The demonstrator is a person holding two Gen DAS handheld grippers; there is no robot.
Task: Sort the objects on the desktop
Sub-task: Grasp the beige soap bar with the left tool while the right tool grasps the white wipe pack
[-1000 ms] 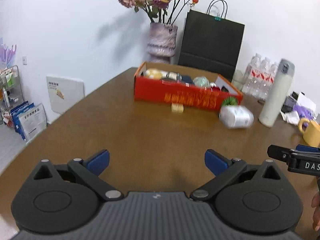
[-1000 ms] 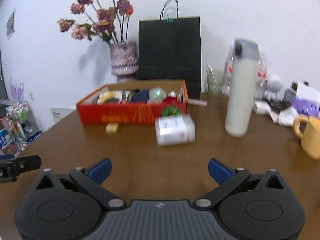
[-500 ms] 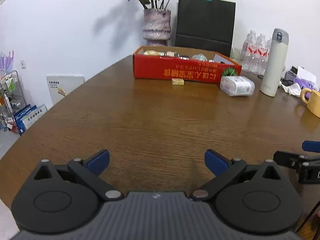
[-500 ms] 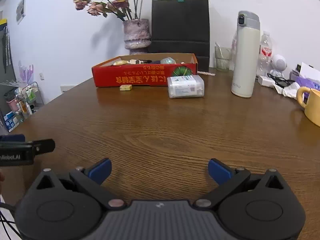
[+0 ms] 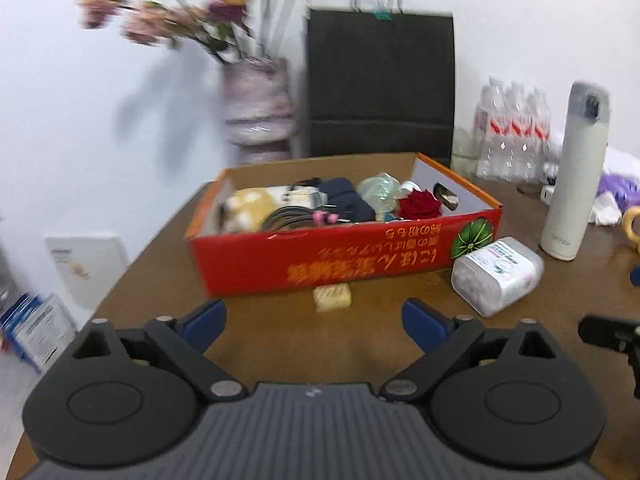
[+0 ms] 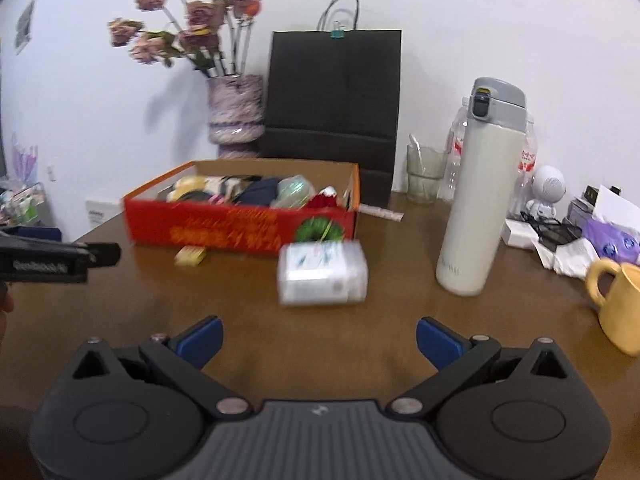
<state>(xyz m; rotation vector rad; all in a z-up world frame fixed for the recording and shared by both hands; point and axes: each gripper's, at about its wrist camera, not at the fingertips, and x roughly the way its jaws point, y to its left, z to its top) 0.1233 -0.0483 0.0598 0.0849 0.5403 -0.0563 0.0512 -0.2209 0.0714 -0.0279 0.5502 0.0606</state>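
Left wrist view: since a second ago both grippers have closed in on the red box (image 5: 340, 260) at the tabletop's far edge. Left gripper (image 5: 314, 316), empty, is narrowing toward the yellow block (image 5: 332, 298) beside the box. Clear tub (image 5: 498, 276) lies right. Right gripper (image 6: 320, 338) stands spread, empty. Box lettering is upside down, unreadable.

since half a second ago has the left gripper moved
Yes. The left gripper has moved toward the red box, which now looms larger and closer in its own view.
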